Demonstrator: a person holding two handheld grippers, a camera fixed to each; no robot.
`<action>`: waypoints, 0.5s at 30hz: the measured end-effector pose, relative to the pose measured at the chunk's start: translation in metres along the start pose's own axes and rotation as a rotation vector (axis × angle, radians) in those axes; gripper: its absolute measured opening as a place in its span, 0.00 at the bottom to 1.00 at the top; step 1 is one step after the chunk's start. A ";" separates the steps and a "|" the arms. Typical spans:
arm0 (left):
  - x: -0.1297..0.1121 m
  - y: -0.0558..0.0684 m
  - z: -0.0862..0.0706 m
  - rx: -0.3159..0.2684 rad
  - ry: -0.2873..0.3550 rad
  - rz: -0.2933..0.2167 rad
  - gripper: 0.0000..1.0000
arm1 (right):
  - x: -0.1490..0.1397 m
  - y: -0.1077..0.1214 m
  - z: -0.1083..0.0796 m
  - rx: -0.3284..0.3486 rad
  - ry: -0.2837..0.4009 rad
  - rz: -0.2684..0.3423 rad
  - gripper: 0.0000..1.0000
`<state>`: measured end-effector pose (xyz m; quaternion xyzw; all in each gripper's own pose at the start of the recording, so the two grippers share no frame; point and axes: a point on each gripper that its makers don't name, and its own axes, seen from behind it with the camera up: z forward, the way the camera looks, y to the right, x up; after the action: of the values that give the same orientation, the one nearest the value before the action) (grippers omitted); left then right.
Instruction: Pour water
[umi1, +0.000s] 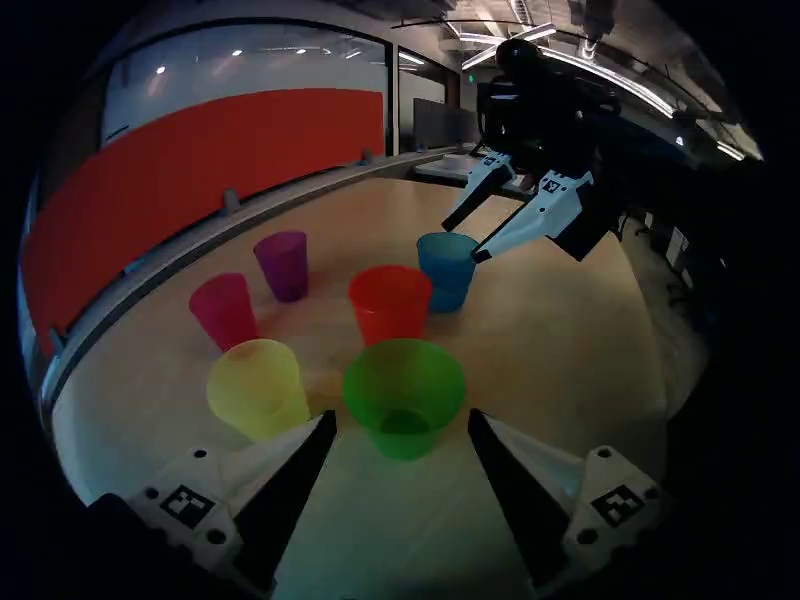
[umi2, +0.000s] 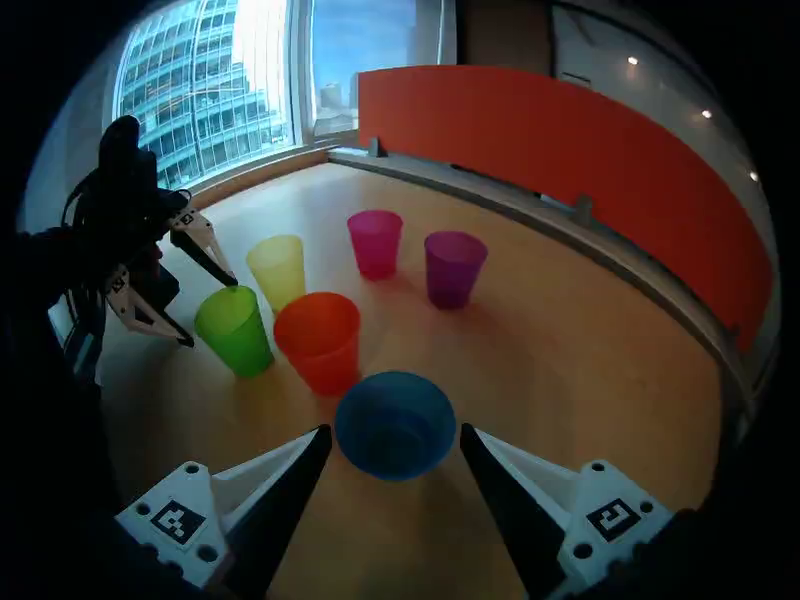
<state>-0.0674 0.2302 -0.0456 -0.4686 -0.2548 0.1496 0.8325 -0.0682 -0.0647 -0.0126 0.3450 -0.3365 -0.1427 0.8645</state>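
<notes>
In the left gripper view, the left gripper (umi1: 400, 415) hangs low over the wooden table (umi1: 560, 330) with its jaws spread wide. The green cup (umi1: 403, 395) stands upright between the fingertips, touched by neither. The yellow cup (umi1: 258, 388) sits just beside it on the left, close to the left finger. Beyond them the red cup (umi1: 390, 303) holds the middle of the cluster, with the pink cup (umi1: 224, 310) and purple cup (umi1: 283, 264) farther left. At the far side the blue cup (umi1: 446, 270) stands between the parted fingers of the right gripper (umi1: 462, 243), which grips nothing either. An orange wall panel (umi1: 200, 170) runs behind the table.

Whether any cup holds water I cannot tell; the tinted plastic hides it.

The risks lie in crowding and in the cups themselves. Closing on the green cup could nudge the yellow one, since they stand so near. These look like thin, tapered tumblers, so a hard squeeze may buckle the wall and a soft one may let it slide down and out. The red cup stands near both targets and could be clipped on lifting. A fast tilt, or rims poorly lined up, would send water onto the table.
</notes>
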 end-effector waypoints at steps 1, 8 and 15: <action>0.000 0.000 0.001 -0.001 -0.001 0.000 0.98 | -0.001 0.000 0.001 -0.001 -0.002 -0.002 1.00; -0.001 0.001 0.007 -0.006 -0.010 -0.008 0.98 | -0.006 0.001 0.007 -0.005 -0.014 -0.005 1.00; 0.001 0.001 0.013 -0.012 -0.013 -0.013 0.98 | -0.006 0.001 0.016 0.002 -0.016 0.001 1.00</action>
<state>-0.0743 0.2406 -0.0405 -0.4710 -0.2642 0.1458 0.8289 -0.0834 -0.0686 -0.0063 0.3448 -0.3436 -0.1445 0.8615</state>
